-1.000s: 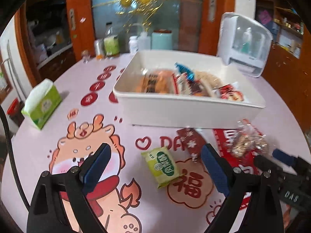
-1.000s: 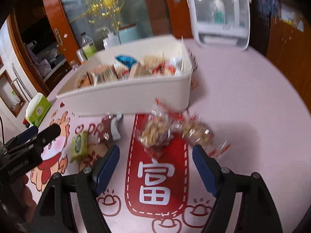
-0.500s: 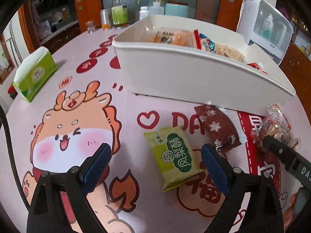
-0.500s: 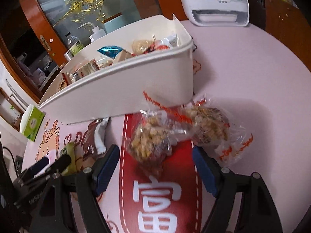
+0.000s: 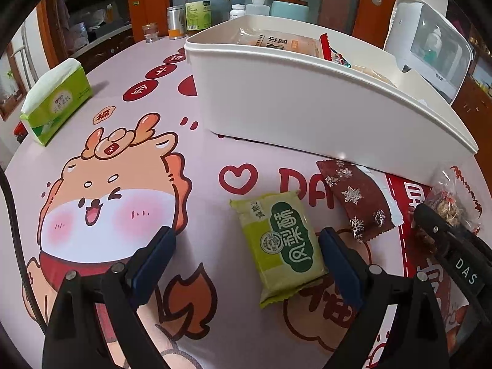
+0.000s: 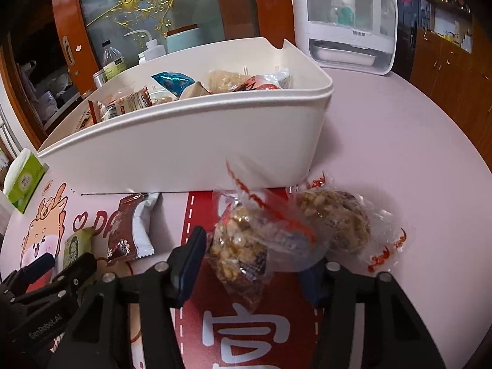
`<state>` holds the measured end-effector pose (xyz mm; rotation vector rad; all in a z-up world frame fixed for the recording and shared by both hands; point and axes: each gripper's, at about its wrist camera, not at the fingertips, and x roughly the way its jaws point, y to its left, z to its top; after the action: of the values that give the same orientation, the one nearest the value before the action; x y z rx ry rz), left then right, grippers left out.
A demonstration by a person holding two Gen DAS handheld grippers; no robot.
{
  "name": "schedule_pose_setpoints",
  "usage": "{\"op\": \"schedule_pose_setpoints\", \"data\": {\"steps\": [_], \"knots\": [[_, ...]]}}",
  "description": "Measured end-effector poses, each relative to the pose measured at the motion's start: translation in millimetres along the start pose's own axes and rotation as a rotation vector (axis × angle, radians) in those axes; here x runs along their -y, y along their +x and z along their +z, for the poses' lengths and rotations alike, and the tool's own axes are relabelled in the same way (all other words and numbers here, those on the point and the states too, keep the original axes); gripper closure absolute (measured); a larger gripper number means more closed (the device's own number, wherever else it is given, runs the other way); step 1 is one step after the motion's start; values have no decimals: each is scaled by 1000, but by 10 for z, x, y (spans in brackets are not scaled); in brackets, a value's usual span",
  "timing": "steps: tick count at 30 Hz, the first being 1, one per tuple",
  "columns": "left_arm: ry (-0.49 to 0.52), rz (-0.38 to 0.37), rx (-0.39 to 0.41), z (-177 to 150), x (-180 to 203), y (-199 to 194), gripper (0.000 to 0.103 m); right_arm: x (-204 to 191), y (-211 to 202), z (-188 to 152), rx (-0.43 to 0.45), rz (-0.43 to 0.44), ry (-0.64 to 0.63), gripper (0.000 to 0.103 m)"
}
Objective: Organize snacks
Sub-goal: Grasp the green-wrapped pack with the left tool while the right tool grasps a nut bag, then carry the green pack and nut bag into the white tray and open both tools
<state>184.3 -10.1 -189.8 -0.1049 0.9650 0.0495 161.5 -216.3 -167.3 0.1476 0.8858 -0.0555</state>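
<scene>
Both claws have dropped lower toward the worktop [image 5: 196, 153]. The left claw [image 5: 246, 256], wide, now nears the green packet [image 5: 281, 247]. The right claw [image 6: 252, 264], wide, now straddles a clear nut bag [image 6: 243, 246].

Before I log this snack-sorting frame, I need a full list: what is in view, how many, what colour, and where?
Bin: one, white, mid-table, holding packets.
Green packet: one, between the left fingers, on the table.
Brown packet: one, snowflake print, right of the green one.
Clear nut bags: two, in front of the bin, by the right fingers.
Tissue pack: one, green, far left.
Bottles: several, behind the bin.
Appliance: one, white, back right.
Left gripper: open.
Right gripper: open.
</scene>
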Motion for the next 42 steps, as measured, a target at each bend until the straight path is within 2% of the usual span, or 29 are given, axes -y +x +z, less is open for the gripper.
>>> {"op": "schedule_pose_setpoints", "data": {"steps": [2,4,5,6,8,15,21,25,31,33,36,42], "knots": [[-14,8,9,-16,-15,-27,14,20,-4,-1,4,9,8,50],[-33,16,26,-42,-36,-60,24,37,-7,0,5,17,12,52],[-40,14,40,-51,-57,-81,38,36,-9,-3,6,23,12,58],[-41,12,50,-60,-61,-95,55,33,-9,-4,6,29,12,59],[-38,14,65,-77,-50,-115,67,48,-10,-7,7,38,18,59],[-61,-22,69,-58,-96,-120,67,93,-15,-7,14,75,47,59],[-27,7,38,-49,-59,-142,67,39,-73,-22,33,50,26,60],[3,5,31,33,-20,-243,67,-45,-204,-21,42,73,10,60],[27,-27,87,296,7,-600,67,-137,-535,116,90,84,-9,60],[45,-35,101,387,30,-716,67,-174,-703,214,120,91,-24,63],[82,-30,149,588,81,-928,67,-239,-963,418,163,115,-46,63],[135,-42,228,1065,230,-1336,67,-370,-1360,846,252,108,-97,65]]}}
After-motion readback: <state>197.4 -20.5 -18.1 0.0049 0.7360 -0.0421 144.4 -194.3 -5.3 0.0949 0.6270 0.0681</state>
